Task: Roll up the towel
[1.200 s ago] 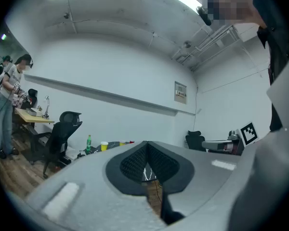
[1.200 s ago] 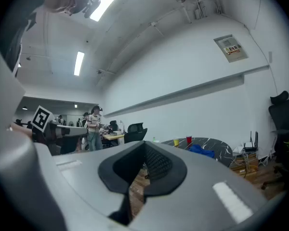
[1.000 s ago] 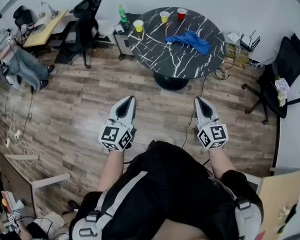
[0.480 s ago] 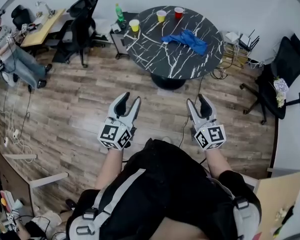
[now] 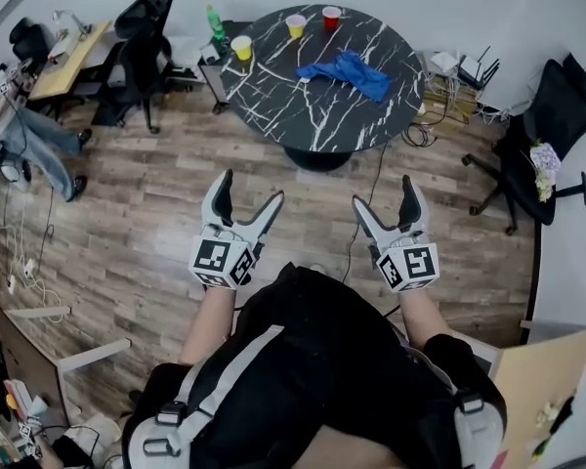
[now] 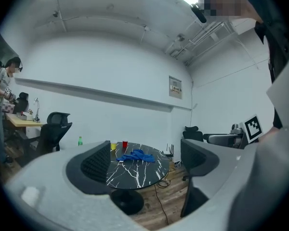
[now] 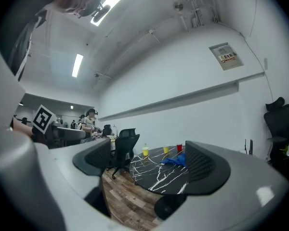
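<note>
One blue towel point(image 5: 345, 71) lies crumpled and unrolled on the round black marble-patterned table point(image 5: 313, 115), at the upper centre of the head view. A yellow cup point(image 5: 241, 47), a second yellow cup point(image 5: 295, 25) and a red cup point(image 5: 331, 17) stand along the table's upper rim, apart from the towel. Lower in the frame, over the wooden floor point(image 5: 156, 193) and well apart from the table, the left gripper point(image 5: 250, 191) and right gripper point(image 5: 384, 195) have just been opening. Their jaws stand wide with nothing between them.
</note>
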The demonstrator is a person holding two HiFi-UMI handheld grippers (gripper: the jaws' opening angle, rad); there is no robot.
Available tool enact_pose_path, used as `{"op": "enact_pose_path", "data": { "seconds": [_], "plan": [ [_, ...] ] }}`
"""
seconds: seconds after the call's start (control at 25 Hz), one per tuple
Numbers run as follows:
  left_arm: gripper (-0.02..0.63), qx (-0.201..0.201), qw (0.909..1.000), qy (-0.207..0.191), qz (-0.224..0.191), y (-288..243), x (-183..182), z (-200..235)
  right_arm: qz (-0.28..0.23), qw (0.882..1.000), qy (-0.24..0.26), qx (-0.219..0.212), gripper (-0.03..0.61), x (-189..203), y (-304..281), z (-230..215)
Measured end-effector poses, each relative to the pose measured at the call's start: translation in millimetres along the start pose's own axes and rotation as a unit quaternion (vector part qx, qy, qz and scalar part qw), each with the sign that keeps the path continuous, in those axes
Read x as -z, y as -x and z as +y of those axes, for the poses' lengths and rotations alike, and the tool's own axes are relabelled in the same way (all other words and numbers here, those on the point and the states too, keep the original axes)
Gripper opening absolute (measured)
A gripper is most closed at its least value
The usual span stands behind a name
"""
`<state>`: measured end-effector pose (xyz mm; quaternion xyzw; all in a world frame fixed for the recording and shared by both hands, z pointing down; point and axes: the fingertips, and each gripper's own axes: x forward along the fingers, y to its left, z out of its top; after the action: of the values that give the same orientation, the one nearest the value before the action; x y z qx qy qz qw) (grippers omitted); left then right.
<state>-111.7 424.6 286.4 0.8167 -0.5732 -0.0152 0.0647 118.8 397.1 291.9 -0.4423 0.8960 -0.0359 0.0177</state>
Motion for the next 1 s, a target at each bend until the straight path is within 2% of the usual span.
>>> {"op": "enact_pose_path", "data": {
  "seconds": [0.28, 0.52, 0.84, 1.0],
  "plan": [
    [0.455, 0.025, 0.9987, -0.003, 0.044, -41.0, 27.2, -24.7, 0.023, 0.999, -0.012, 0.032, 0.457, 16.8, 21.2, -54.2],
    [0.454, 0.055, 0.9964, -0.016, 0.062, -76.1, 34.2, -41.2, 0.031, 0.998, -0.019, 0.056, 0.457, 23.4, 16.9, -83.2],
    [0.454, 0.068, 0.9954, -0.015, 0.066, -135.3, 40.5, -6.0, 0.043, 0.996, -0.012, 0.072, 0.454, 32.9, -23.5, -113.4],
    [0.454, 0.082, 0.994, -0.007, 0.072, -180.7, 39.9, 15.9, 0.049, 0.995, -0.023, 0.089, 0.423, 33.5, -52.8, -142.5]
  ]
}}
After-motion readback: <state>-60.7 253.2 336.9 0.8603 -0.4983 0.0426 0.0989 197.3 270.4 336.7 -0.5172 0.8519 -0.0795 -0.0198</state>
